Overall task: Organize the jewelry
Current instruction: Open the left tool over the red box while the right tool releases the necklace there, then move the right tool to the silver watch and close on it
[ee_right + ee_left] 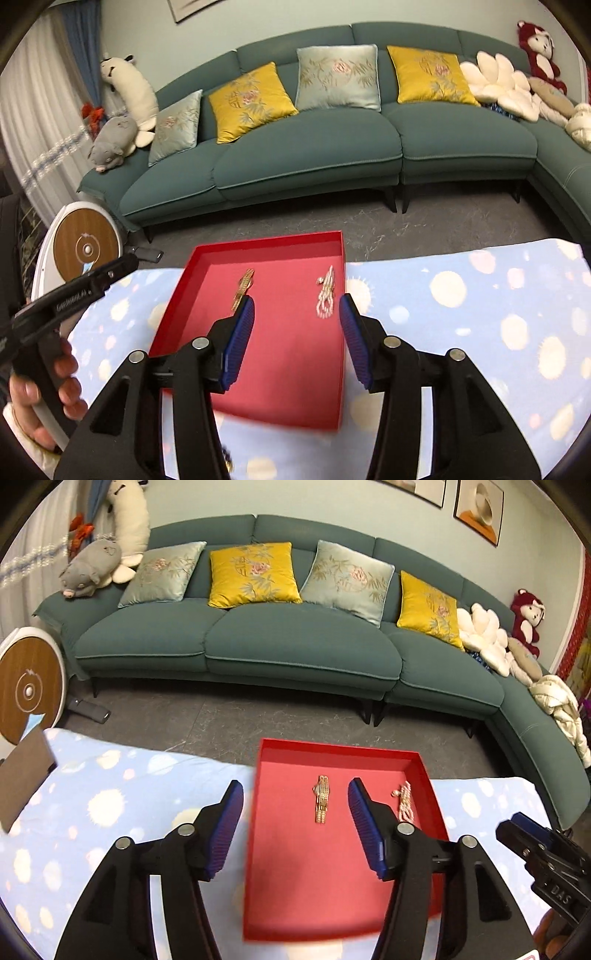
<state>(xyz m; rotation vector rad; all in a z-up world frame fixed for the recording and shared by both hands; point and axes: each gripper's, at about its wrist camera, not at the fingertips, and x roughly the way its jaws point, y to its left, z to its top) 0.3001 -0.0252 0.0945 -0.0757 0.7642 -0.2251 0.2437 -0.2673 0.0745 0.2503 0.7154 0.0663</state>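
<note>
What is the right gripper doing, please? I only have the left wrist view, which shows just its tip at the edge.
Observer: The right gripper is open and holds nothing.
Operator: Thank you. Where is it pointing?
Observer: Into the red tray; the pearls lie just ahead, nearer its right finger.
Operator: And how does the gold watch sit from that side?
Observer: The watch lies left of the pearls, and its near end is hidden behind the gripper's left finger.
</note>
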